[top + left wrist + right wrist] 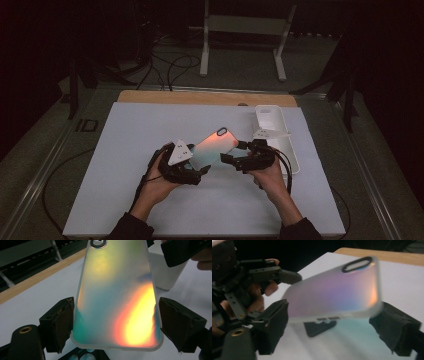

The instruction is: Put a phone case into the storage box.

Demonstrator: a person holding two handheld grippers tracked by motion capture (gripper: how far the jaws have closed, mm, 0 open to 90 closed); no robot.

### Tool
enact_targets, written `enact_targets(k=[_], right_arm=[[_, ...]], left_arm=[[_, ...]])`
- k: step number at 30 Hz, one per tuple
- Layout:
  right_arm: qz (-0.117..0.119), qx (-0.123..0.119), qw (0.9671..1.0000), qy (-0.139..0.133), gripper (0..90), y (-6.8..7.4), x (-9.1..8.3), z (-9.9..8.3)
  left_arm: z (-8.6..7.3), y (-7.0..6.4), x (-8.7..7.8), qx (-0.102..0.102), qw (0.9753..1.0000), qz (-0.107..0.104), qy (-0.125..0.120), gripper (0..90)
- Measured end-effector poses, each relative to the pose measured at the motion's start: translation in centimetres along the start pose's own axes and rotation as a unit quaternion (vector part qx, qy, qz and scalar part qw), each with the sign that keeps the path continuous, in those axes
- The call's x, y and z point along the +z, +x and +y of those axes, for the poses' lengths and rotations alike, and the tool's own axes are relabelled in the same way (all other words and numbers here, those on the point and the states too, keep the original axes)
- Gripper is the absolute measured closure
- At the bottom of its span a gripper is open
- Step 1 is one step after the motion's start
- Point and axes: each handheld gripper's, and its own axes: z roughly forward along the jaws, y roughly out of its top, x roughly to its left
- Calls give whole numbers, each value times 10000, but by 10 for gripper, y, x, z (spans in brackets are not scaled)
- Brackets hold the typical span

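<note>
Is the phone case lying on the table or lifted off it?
Lifted. The phone case hangs tilted above the white table, held between the left gripper and right gripper.

One phone case (215, 146), one white tray (274, 121), two grippers, one table (125, 165).

Both grippers were black, the left gripper (200, 171) and the right gripper (231, 152) each topped by a grey three-cornered plate with small screws. Black cables trailed from them. Jaw pads looked worn, brownish-edged. The person wore dark sleeves (131, 227).
</note>
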Motion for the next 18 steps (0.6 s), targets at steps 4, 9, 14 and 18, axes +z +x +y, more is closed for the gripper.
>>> enact_targets(k=[4, 9, 14, 18], right_arm=[[-29, 142, 9998, 146, 277, 1, 4, 0], [-6, 322, 9994, 85, 352, 3, 7, 2], [32, 568, 9984, 58, 471, 1, 6, 3], [133, 605, 9981, 38, 547, 4, 9, 2]], left_arm=[[1, -1, 1, -19, 10000, -54, -35, 168], [1, -5, 4, -21, 10000, -45, 0, 168], [2, -7, 5, -50, 10000, -66, -13, 168], [3, -11, 7, -14, 10000, -56, 22, 168]])
